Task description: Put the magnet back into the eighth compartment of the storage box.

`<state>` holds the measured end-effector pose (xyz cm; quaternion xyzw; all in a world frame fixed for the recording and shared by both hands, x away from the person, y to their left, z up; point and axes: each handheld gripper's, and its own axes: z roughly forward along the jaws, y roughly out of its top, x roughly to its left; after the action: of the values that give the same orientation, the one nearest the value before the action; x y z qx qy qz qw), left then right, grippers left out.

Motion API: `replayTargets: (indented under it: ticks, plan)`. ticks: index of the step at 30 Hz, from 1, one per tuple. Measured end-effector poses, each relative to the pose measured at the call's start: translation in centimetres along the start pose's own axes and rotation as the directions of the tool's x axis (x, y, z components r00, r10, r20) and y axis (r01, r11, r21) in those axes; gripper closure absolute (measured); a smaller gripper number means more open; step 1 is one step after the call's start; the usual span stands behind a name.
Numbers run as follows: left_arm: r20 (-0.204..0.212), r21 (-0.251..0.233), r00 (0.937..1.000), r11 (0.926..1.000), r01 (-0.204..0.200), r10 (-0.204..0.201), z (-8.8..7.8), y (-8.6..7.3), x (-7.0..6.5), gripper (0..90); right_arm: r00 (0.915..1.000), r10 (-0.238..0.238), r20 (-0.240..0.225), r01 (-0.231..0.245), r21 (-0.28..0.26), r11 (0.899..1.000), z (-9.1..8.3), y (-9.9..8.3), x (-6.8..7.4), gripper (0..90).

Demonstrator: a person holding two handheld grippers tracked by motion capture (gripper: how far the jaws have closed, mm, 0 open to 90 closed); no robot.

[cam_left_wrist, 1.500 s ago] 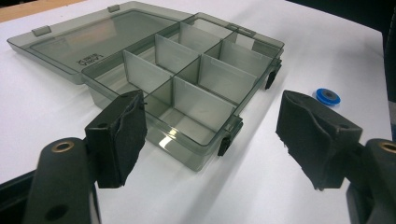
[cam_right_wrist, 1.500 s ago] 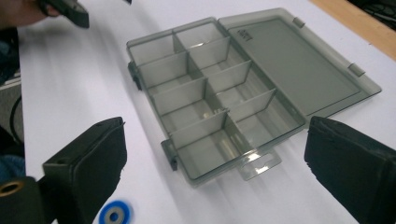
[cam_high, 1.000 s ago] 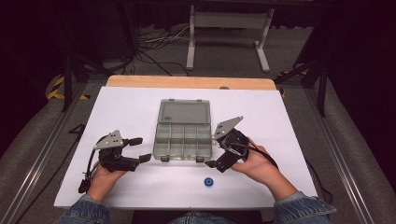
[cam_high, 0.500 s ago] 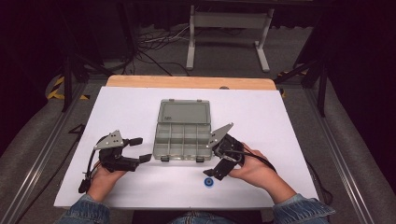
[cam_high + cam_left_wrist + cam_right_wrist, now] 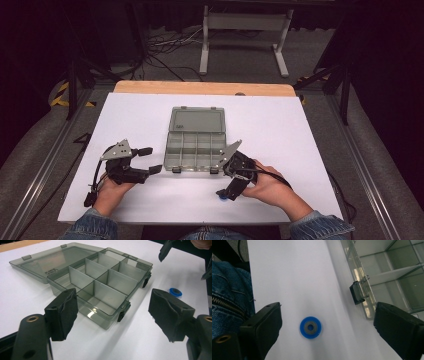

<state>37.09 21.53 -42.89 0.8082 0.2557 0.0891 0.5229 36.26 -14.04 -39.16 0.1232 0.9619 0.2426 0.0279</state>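
- The right gripper (image 5: 226, 194), low and right of centre in the high view, points down at the white bench (image 5: 300, 150); its jaws stand wide apart and have just been closing a little, with nothing pressed between them
- The small round blue ring with a grey centre (image 5: 310, 327) lies flat on the bench in the lower middle of the right gripper view, between the two black jaws and touching neither; in the high view it peeks out just under the gripper tips (image 5: 221, 198)
- The smoky grey clear plastic compartment box (image 5: 195, 147) sits open at the centre of the high view, lid laid flat toward the top of the frame, dividers bare; its black front latch (image 5: 358, 293) shows upper right of the ring
- The left gripper (image 5: 150, 160), at lower left of the high view, rests open and holds nothing; its pads (image 5: 63, 312) frame the box's near corner
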Motion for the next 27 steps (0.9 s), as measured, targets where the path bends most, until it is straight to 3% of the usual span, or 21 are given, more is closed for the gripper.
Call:
replayTargets:
  ticks: [6, 13, 27]
  plan:
    - [0.000, 0.000, 1.0000, 1.0000, 0.000, 0.000, 0.0, 0.0, 0.0, 24.0, 0.9998, -0.016, -0.015, 0.016, 0.025, 1.000, 0.9, -0.1, 0.4, 18.0]
    - [0.001, 0.000, 1.0000, 1.0000, 0.000, 0.000, 0.0, 0.0, 0.0, 23.9, 0.9995, -0.016, -0.028, 0.018, 0.073, 0.997, 1.8, -0.3, 1.1, 20.6]
    - [-0.001, 0.000, 1.0000, 1.0000, -0.006, 0.006, 0.0, 0.0, 0.0, 23.9, 0.9992, -0.017, -0.037, 0.021, 0.119, 0.993, 2.9, -0.9, 1.5, 26.1]
